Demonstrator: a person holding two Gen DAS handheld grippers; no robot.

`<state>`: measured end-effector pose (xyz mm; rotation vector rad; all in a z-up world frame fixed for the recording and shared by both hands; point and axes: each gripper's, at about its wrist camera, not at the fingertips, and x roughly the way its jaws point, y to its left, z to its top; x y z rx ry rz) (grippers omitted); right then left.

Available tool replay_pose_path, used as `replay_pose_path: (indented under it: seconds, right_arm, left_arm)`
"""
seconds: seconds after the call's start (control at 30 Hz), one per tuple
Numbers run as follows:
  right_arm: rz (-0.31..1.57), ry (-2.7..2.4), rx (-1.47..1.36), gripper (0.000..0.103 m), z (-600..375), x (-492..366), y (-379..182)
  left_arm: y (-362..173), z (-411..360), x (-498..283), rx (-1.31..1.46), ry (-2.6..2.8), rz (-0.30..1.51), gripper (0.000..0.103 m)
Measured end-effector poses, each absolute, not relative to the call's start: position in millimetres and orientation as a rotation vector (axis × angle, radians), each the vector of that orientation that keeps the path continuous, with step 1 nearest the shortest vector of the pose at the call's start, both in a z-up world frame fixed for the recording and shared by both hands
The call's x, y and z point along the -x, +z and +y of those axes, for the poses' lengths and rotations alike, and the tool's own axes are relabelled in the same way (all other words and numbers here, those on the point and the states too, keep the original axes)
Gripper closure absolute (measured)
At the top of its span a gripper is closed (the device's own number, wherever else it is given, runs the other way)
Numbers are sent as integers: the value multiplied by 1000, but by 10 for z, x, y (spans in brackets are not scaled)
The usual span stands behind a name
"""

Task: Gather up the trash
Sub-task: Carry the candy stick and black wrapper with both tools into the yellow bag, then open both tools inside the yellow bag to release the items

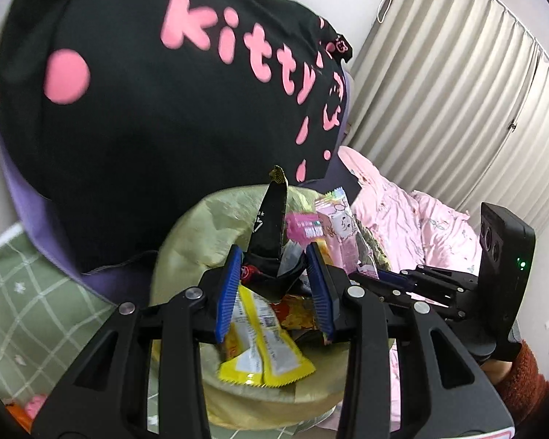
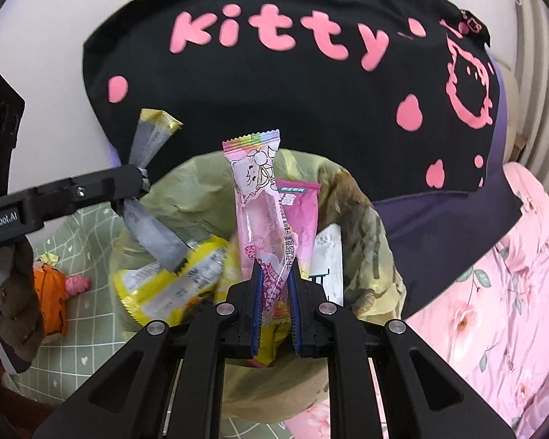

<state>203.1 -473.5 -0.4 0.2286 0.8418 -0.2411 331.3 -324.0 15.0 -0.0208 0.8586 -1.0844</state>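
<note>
Left claw pinches a black wrapper; right claw pinches a pink wrapper. Released off-centre, either could miss the bin.

I count two tongs, my left tongs and my right tongs, and each carries one wrapper: a black wrapper and a pink wrapper. One green-lined bin holds at least two yellow wrappers and one magenta wrapper. One black cushion.
</note>
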Motion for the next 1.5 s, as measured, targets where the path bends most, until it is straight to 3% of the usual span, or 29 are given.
replay_pose_path:
  seconds: [0.33,0.57,0.87,1.13,1.2,1.27,1.4,1.5]
  right_arm:
    - [840,-249,-260,90,-4925,-1997,-50]
    - [837,-224,-258,90,-4892,-2101,-51]
    - [902,-193,-228,90,-4767,-2166,-152]
    - [887,-225,-224,89,-4746,-2103,-94]
    - [872,-239,-236,84,-4762,-2069,-65]
    - [862,-247,-247,69,-4767,-2043,-45]
    - [833,-251,-255,68,-4742,-1996,0]
    - [813,-251,-252,62,-4680,-1985,46]
  left_arm:
    - [-335,-3452,-3112,-256,-1135,953,68]
    - [-390,-3513,-2996,-439,-1109,877,69]
    - [-332,-3423,-3366,-310,-1056,898,70]
    - [-279,-3289,-3538,-116,-1125,997,63]
    - [-248,-3226,-3552,-81,-1146,1007,58]
    - [-207,-3151,-3558,-39,-1158,1015,53]
    - [-115,-3000,-3525,8,-1150,1008,46]
    - [-26,-2849,-3478,18,-1103,979,45]
